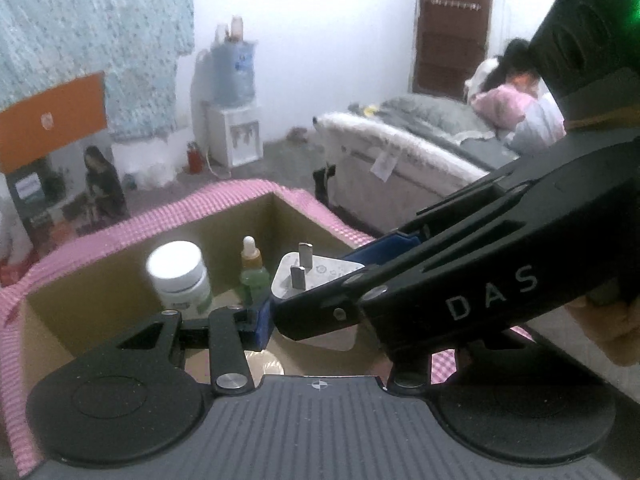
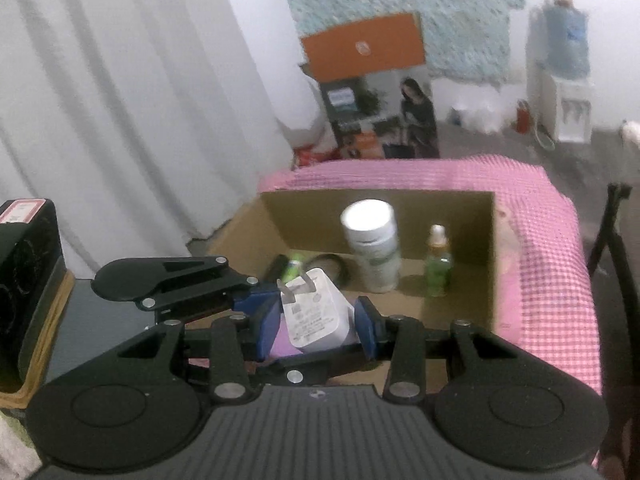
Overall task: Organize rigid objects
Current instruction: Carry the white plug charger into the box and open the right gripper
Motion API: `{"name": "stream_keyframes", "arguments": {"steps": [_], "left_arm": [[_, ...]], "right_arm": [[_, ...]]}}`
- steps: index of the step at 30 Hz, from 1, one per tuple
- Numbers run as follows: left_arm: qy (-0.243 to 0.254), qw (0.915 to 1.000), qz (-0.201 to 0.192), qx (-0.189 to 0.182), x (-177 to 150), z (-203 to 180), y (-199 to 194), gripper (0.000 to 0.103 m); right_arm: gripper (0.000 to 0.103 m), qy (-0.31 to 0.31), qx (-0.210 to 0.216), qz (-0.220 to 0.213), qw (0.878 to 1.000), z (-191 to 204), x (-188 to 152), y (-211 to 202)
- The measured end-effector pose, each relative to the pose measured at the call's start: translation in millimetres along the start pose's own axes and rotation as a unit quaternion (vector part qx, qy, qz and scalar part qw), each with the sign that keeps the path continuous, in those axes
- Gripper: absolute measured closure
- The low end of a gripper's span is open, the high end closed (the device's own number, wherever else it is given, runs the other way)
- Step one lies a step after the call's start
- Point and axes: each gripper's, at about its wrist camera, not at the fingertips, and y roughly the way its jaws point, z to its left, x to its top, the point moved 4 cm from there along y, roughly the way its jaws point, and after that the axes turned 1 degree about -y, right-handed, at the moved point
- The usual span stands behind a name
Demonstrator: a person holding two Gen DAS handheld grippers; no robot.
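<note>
Both hand-held grippers clamp one white plug adapter (image 2: 316, 312) above the open cardboard box (image 2: 490, 240), which sits on a surface draped in pink checked cloth (image 2: 552, 248). The right hand-held gripper (image 2: 316, 320) pinches the adapter between its blue pads, prongs pointing up; the left hand-held gripper (image 2: 256, 300) grips the same adapter from the side. Inside the box stand a white-lidded jar (image 2: 372, 248) and a small green dropper bottle (image 2: 438, 268), near each other but apart.

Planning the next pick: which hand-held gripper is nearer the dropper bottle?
Right. Right hand-held gripper sits just left of the dropper bottle; left hand-held gripper farther left.
</note>
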Motion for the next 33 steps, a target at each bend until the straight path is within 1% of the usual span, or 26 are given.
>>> {"name": "stream_keyframes", "arguments": {"steps": [4, 10, 19, 28, 33], "left_arm": [[-0.007, 0.9994, 0.034, -0.005, -1, 6, 31, 0.058], [-0.022, 0.9974, 0.069, -0.007, -4, 16, 52, 0.058], [-0.055, 0.9917, 0.115, -0.018, -11, 23, 69, 0.058], [-0.057, 0.9913, 0.117, -0.016, -11, 23, 69, 0.057], [-0.054, 0.9925, 0.108, -0.015, -7, 22, 66, 0.055]], "right_arm": [[0.059, 0.017, -0.006, 0.034, 0.999, -29, 8, 29], [0.06, 0.022, -0.012, 0.073, 0.997, -50, 11, 58], [0.06, 0.007, -0.026, 0.095, 0.995, -58, 10, 74], [0.06, 0.002, -0.026, 0.091, 0.996, -61, 11, 78], [0.059, 0.003, -0.022, 0.08, 0.997, -59, 10, 73]]}}
